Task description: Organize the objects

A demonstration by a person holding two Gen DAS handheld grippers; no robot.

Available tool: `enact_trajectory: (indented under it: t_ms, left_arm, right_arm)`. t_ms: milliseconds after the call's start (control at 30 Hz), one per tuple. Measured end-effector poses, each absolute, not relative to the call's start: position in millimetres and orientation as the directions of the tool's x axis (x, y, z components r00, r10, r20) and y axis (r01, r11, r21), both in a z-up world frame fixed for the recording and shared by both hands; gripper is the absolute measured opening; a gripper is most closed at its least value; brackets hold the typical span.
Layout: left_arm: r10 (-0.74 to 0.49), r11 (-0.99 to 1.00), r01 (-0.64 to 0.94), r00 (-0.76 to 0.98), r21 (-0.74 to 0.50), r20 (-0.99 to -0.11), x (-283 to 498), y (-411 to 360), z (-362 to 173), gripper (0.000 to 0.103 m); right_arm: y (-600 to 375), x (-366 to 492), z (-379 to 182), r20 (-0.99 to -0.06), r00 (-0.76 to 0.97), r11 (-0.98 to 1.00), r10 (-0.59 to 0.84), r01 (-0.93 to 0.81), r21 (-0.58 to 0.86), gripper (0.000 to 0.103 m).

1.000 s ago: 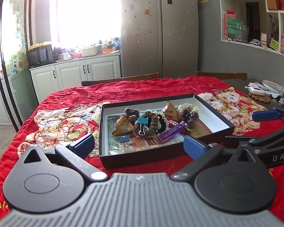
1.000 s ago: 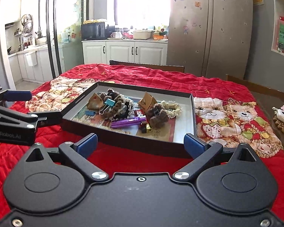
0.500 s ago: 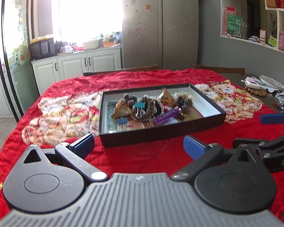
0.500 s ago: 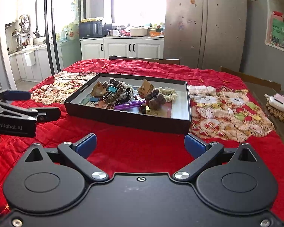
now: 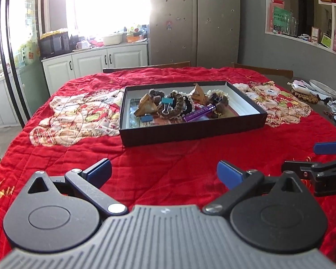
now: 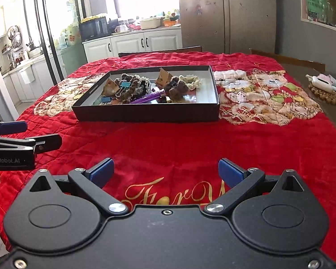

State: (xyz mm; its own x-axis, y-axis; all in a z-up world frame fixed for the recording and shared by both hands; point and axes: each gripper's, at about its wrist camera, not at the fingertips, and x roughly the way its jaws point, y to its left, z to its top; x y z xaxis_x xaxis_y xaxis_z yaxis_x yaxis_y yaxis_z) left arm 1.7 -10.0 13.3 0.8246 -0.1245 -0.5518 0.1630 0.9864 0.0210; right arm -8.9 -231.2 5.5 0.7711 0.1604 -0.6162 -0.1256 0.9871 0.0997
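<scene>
A shallow black box [image 5: 190, 132] [image 6: 145, 113] sits mid-table on the red quilt. It holds a purple pen [image 5: 198, 113] [image 6: 149, 97], a teal binder clip [image 5: 167, 102] [image 6: 124, 84], brown and cream scrunchies [image 5: 179, 103] [image 6: 191, 81], tan pyramid packets [image 5: 145, 107] [image 6: 164, 77] and a small blue clip [image 5: 146, 118]. My left gripper [image 5: 164, 171] is open and empty, well short of the box. My right gripper [image 6: 165, 171] is open and empty, also well short of it. Each gripper shows at the edge of the other's view.
The red quilt [image 6: 179, 148] covers the table. A woven coaster with a white object [image 6: 323, 87] and a plate [image 5: 323, 88] lie on the bare table at the right. Chairs stand at the far side, and kitchen cabinets and a fridge behind them.
Both grippers have drawn back from the box toward the near table edge. The box now looks smaller and farther away. Both stay open.
</scene>
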Motion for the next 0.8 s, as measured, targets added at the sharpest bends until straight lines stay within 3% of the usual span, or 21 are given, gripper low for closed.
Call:
enact_trajectory:
  t_ms: [800]
  left_arm:
    - [-0.102,0.992,0.128,0.821,0.008,-0.562,-12.0,-12.7,7.7,0.103]
  right_arm:
    - [-223.2,-20.4,10.4,-0.587,0.791,0.985,0.172,-0.138,0.103,0.1]
